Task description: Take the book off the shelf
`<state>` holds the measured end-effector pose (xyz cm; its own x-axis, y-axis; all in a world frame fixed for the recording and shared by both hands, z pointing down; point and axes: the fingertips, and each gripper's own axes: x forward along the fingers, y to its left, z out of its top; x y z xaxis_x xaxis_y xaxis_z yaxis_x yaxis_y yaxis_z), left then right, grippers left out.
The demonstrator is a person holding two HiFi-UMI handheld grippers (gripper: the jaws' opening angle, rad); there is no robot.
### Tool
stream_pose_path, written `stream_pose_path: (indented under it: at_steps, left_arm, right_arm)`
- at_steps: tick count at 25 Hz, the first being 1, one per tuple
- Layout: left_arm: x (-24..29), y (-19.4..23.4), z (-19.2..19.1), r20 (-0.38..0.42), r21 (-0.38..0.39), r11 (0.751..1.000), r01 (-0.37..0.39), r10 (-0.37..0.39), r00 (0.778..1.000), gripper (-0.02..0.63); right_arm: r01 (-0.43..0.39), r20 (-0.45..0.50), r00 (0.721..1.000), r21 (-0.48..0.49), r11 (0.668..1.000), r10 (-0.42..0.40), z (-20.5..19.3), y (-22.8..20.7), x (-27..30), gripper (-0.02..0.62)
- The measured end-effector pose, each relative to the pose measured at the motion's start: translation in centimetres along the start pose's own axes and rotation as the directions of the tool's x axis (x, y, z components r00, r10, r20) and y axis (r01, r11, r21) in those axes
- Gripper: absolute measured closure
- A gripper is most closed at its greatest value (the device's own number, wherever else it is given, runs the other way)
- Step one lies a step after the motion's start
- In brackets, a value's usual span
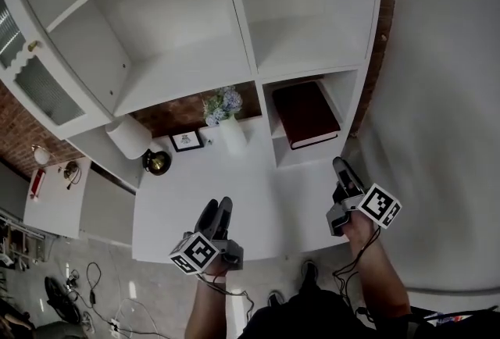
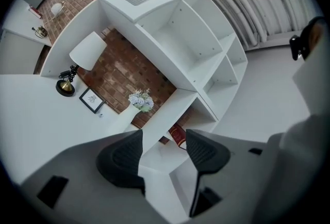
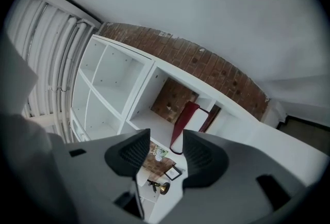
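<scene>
Nearest the lens, the left gripper at 6 o'clock and the right gripper at 5 o'clock hang over a white desk top. Each points up toward the shelf. Both claws stand moderately wide, and nothing sits between either pair of pads.

The maroon book, at about 1 o'clock of the head view, sits alone in a low cubby at the right end of the unit. It appears to lean tilted against one side wall, with its pale page edge toward the opening. The right gripper is near it but well short of touching. At 9 o'clock of the book stands a white vase of flowers, then a small picture frame, then a lamp on a brass base, all before a brick wall. The compartments above are bare.

By the look of it, the task is at the approach stage, with the reach not yet made and the book untouched. The next move would call for carrying the right claw up into the cubby mouth. It would then need turning so the pads straddle the book's thickness near the exposed edge, closing firmly, and drawing straight out, clear of the cubby walls.
</scene>
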<state>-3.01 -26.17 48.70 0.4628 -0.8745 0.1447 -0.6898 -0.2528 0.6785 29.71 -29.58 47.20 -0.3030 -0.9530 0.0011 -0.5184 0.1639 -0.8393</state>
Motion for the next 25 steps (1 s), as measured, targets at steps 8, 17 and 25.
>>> stream_pose_path:
  at_steps: [8, 17, 25]
  left_arm:
    - [2.2, 0.9, 0.0, 0.014, 0.014, 0.996, -0.088, 0.088, 0.996, 0.351]
    - [1.9, 2.0, 0.0, 0.041, 0.016, 0.984, -0.179, 0.178, 0.983, 0.357]
    - [0.1, 2.9, 0.3, 0.069, 0.022, 0.97, -0.241, 0.239, 0.969, 0.359]
  right_arm:
    - [-0.001, -0.085, 0.996, 0.114, 0.993, 0.011, -0.6, -3.7, 5.4, 0.399]
    - [-0.006, -0.141, 0.989, 0.239, 0.971, 0.041, -2.7, -6.2, 9.9, 0.348]
    - [-0.01, -0.111, 0.992, 0.391, 0.92, 0.058, -2.1, -7.1, 12.9, 0.311]
